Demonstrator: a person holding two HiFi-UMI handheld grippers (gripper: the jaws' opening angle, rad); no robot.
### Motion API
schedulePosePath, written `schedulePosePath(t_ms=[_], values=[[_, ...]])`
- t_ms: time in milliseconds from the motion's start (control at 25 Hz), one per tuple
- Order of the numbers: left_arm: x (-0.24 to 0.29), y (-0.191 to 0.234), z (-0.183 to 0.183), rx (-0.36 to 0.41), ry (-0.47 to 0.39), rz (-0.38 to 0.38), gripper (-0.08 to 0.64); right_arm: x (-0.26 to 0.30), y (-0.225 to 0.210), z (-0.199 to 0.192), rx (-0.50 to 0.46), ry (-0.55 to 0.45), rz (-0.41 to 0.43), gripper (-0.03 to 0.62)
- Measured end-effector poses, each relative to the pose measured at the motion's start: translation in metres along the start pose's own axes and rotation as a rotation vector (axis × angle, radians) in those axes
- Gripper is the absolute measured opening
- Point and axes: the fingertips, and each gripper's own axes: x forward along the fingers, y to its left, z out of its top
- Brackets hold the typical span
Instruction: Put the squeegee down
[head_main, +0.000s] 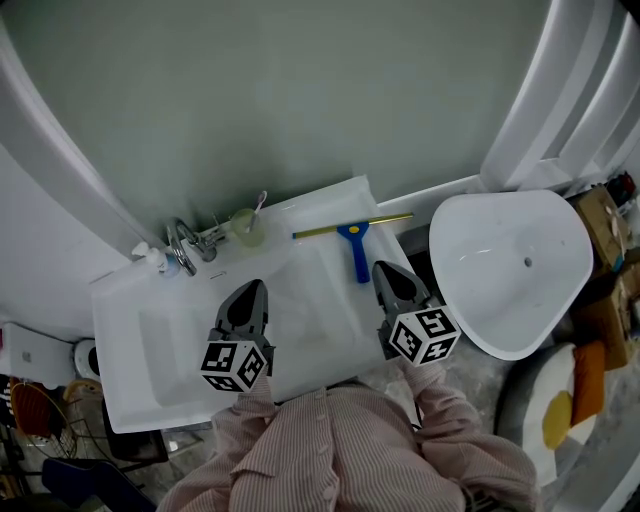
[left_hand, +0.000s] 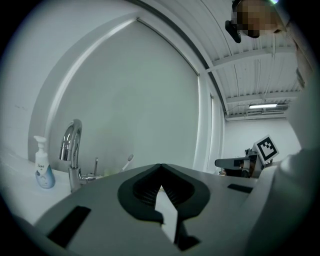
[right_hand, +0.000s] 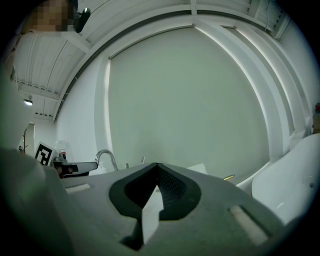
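Note:
The squeegee (head_main: 357, 245), with a blue handle and a yellow blade, lies on the right rim of the white sink (head_main: 130, 400), its blade toward the wall. Nothing holds it. My right gripper (head_main: 385, 268) hovers just in front of the handle's near end, shut and empty. My left gripper (head_main: 252, 287) hangs over the basin, also shut with nothing in it. In the left gripper view, that gripper (left_hand: 160, 166) shows its jaws closed tip to tip. The right gripper view shows the same of the right gripper (right_hand: 156, 165), with the squeegee's yellow end (right_hand: 228, 177) just beyond it.
A chrome faucet (head_main: 183, 245), a soap bottle (head_main: 150, 257) and a cup with a toothbrush (head_main: 247, 225) stand along the sink's back. A white toilet (head_main: 510, 270) sits close on the right, with cardboard boxes (head_main: 610, 300) beyond it. A green wall rises behind.

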Motion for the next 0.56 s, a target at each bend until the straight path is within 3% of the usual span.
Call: schedulePosePath(t_ms=[560], values=[[-0.003, 0.004, 0.001, 0.009, 0.003, 0.011, 0.002, -0.013, -0.012, -0.009, 0.008, 0.019, -0.04, 0.005]])
